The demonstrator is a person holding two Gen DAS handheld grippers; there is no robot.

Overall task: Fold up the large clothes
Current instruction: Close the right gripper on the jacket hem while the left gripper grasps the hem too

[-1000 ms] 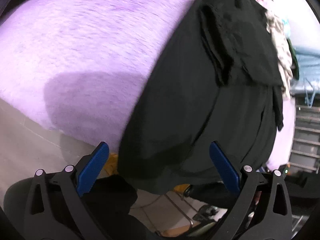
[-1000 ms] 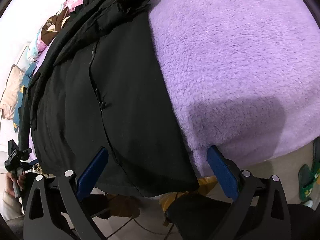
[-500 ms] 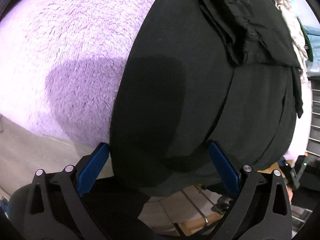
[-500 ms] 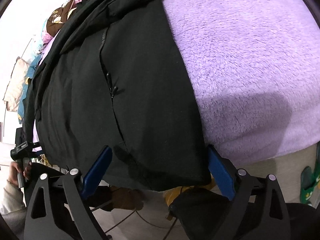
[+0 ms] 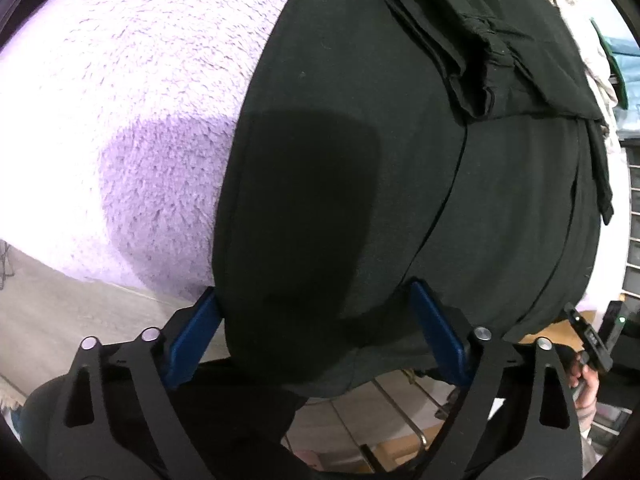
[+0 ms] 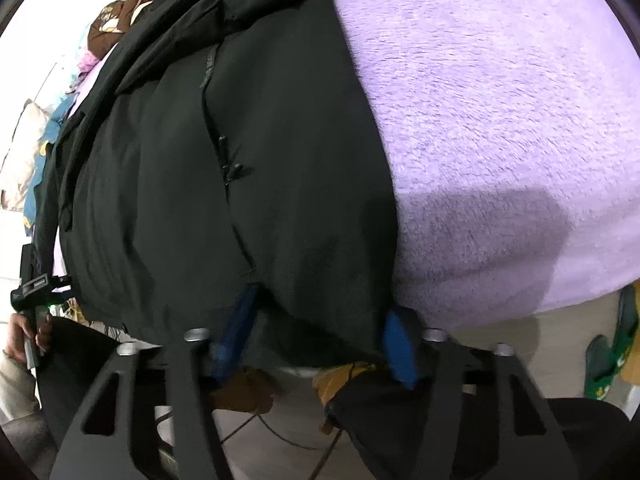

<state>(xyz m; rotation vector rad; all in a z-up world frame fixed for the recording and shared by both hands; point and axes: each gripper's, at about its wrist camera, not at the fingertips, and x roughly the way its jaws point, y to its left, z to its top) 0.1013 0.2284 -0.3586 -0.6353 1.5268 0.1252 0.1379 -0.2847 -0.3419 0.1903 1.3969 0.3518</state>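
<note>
While both hand-held tools bear down on its near hem, a large black jacket of smooth woven fabric (image 5: 400,168) lies spread lengthwise on a fluffy lilac fleece blanket (image 5: 120,100) that covers the bed, with its bottom edge hanging just over the bed's near side. A zip line with a small black puller (image 6: 230,168) runs down its front, and its upper part looks bunched and layered at the far end.

It looks soft, limp and rather bulky, probably heavier than a shirt and a little slippery, so a pinch on a single layer could slide off. The doubled hem at the two bottom corners seems the soundest place to take hold.

The left gripper (image 5: 316,336) straddles the hem's left corner; its blue pads (image 5: 196,332) stand wide, closing only slightly, with cloth between them but not yet squeezed. The right gripper (image 6: 320,332) is closing on the hem near the right corner, and fabric puckers between its blue pads (image 6: 398,340), so it seems to be biting the cloth.

Compared with a second ago, the right gripper's jaws have narrowed greatly from fully spread, the left gripper's hardly at all. The jacket fills more of each view, and the left tool now sits over the hem rather than beside it.
</note>
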